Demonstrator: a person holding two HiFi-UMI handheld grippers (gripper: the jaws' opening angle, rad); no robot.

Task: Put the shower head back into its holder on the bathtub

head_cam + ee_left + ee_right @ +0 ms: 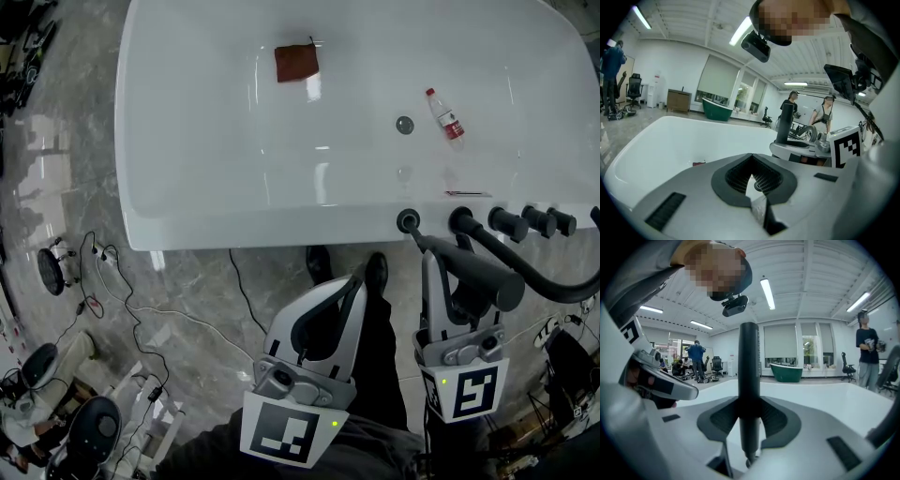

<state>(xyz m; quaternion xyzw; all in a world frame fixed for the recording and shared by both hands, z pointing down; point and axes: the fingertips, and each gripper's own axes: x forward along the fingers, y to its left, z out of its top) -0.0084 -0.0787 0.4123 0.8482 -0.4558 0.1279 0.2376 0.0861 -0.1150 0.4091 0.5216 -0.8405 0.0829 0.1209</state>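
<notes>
The right tool pinches the dark, stick-shaped shower head around its handle. In the right gripper view the handle stands upright between the 2 jaws, which are clamped on it. From the head view the shower head lies slanted just off the near rim of the white bathtub. Its upper end is close to the open round holder on that rim, but I cannot tell whether they touch. A dark hose curves away to the right, below a row of 3 dark knobs. The left tool hangs beside the right one over the marble floor, its jaws pressed together with nothing between them. Inside the tub lie a brown cloth, a plastic bottle and the drain.
</notes>
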